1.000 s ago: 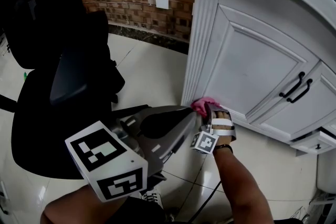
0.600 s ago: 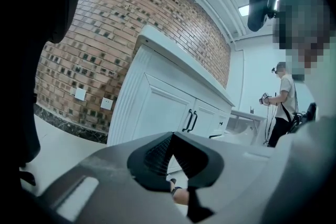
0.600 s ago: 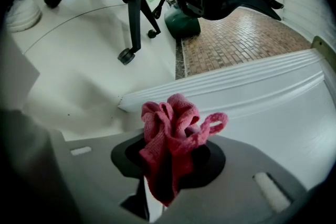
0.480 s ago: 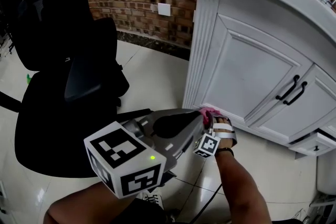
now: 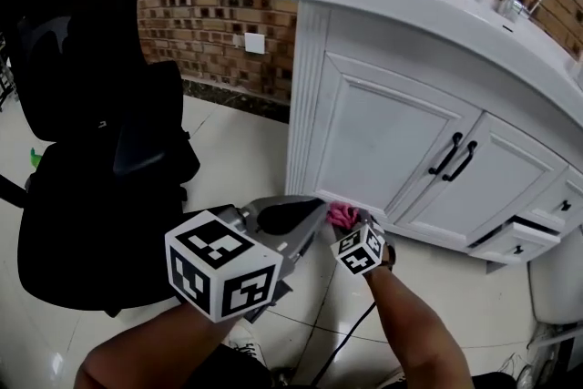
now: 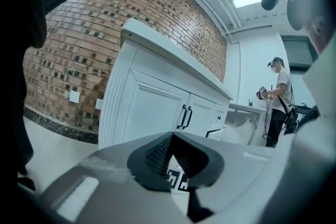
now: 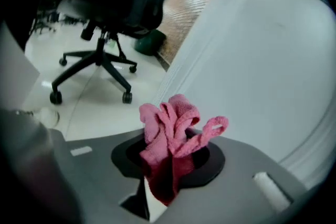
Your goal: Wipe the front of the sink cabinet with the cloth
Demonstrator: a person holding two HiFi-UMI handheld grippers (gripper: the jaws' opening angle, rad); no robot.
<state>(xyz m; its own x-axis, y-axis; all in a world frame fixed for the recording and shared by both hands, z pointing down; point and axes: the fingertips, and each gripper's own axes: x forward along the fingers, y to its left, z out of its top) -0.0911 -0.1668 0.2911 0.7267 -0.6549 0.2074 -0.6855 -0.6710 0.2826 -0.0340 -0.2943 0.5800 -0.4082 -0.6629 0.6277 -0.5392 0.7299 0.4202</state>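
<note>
A: Was the whole sink cabinet in head view?
B: No. It ran off the right edge, and the left gripper hid part of its base.
A: Cloth?
B: The cloth was half hidden behind the right gripper. Contact with the cabinet was unclear.

You are holding a pink cloth in your grey right gripper, its cube showing black-and-white squares, at the white sink cabinet with black handles. Left of the cabinet, a red-brown brick wall is showing.
</note>
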